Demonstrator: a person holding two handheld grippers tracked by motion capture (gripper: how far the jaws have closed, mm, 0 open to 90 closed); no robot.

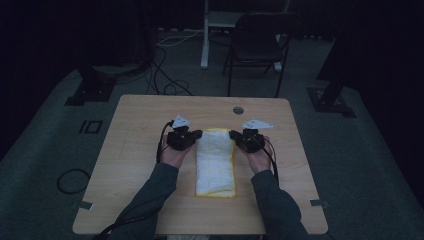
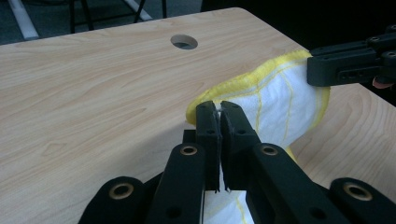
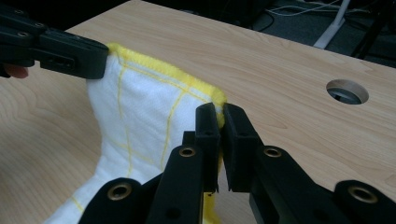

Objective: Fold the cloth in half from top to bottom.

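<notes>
- High view: a white folded cloth with yellow edging (image 1: 216,162) lies mid-way on the light wooden table (image 1: 135,145); the left gripper (image 1: 198,134) and right gripper (image 1: 233,134) meet its far corners.
- Left gripper view: jaws clamped on the cloth's yellow hem, lifted slightly.
- Right gripper view: jaws pinch the other far corner, near a round cable hole (image 3: 347,91).

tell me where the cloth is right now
In the high view the cloth lies at the middle of the table, its far corners pinched by the left gripper and right gripper, near the round hole.
</notes>
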